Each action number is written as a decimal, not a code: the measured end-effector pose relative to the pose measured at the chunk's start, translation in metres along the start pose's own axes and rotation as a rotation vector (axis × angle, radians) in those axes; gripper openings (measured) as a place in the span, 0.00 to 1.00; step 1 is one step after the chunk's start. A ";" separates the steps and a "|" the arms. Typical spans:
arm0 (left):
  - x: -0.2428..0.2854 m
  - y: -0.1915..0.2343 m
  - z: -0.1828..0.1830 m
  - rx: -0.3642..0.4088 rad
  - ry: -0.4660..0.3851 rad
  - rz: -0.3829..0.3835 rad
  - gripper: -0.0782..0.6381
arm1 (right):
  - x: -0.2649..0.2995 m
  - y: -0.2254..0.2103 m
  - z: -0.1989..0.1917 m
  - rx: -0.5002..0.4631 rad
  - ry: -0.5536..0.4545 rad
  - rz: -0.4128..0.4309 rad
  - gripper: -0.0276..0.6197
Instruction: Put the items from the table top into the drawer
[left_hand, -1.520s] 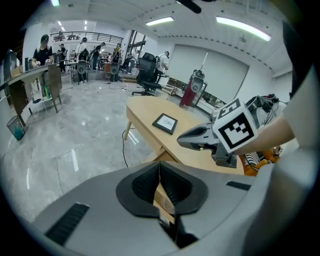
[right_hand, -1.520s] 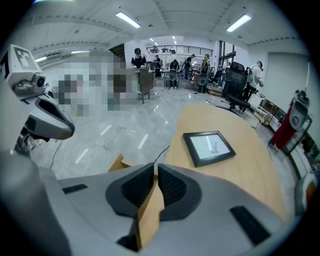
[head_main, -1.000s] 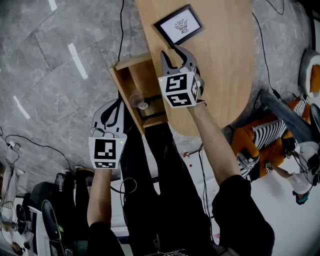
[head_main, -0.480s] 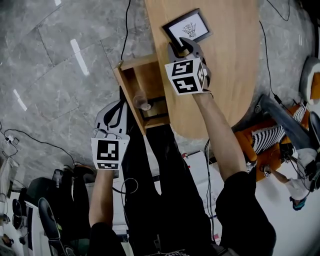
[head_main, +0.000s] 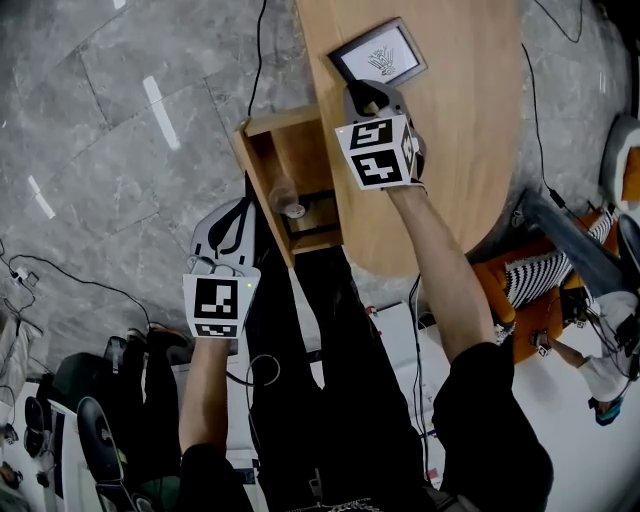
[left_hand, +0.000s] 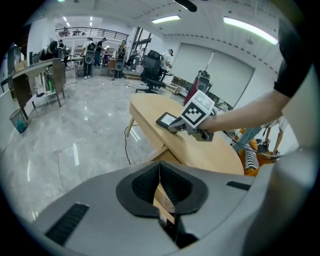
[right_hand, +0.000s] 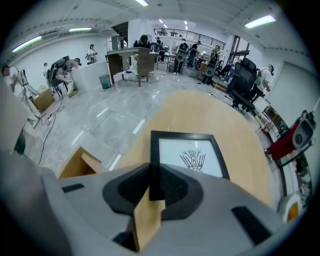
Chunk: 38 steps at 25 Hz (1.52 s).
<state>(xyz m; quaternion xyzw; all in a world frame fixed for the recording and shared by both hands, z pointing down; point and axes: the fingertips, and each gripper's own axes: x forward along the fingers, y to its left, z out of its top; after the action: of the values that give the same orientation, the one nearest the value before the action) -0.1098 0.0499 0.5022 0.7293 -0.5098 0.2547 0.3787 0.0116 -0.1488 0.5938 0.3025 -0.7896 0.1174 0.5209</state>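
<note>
Gripping the picture frame's (head_main: 380, 58) near edge, your right gripper's (head_main: 366, 96) just-closed jaws ready a lift; left gripper (head_main: 233, 214) idles, jaws together.

The right tool (head_main: 362, 96) advanced and just closed onto the picture frame (head_main: 381, 56).

Grey marble floor (head_main: 100, 200); ceiling strip lights (left_hand: 248, 28); black office chair (left_hand: 151, 67); distant desk (right_hand: 125, 52).

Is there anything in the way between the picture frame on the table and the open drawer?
Nothing visible. The right gripper, whose jaws have just been closing, grips the picture frame at its edge; the table between it and the drawer is bare.
</note>
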 end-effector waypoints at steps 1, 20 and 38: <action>-0.001 0.000 -0.001 0.001 0.000 0.001 0.13 | -0.003 0.002 0.001 0.010 -0.011 0.005 0.15; -0.027 0.030 -0.020 0.000 -0.019 0.060 0.13 | -0.068 0.098 0.006 0.141 -0.133 0.143 0.15; -0.057 0.051 -0.051 -0.007 -0.013 0.084 0.13 | -0.089 0.220 -0.002 0.414 -0.110 0.362 0.15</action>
<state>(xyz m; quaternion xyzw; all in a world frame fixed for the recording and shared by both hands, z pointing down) -0.1769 0.1129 0.5031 0.7074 -0.5435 0.2639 0.3668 -0.0946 0.0575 0.5439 0.2624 -0.8170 0.3508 0.3748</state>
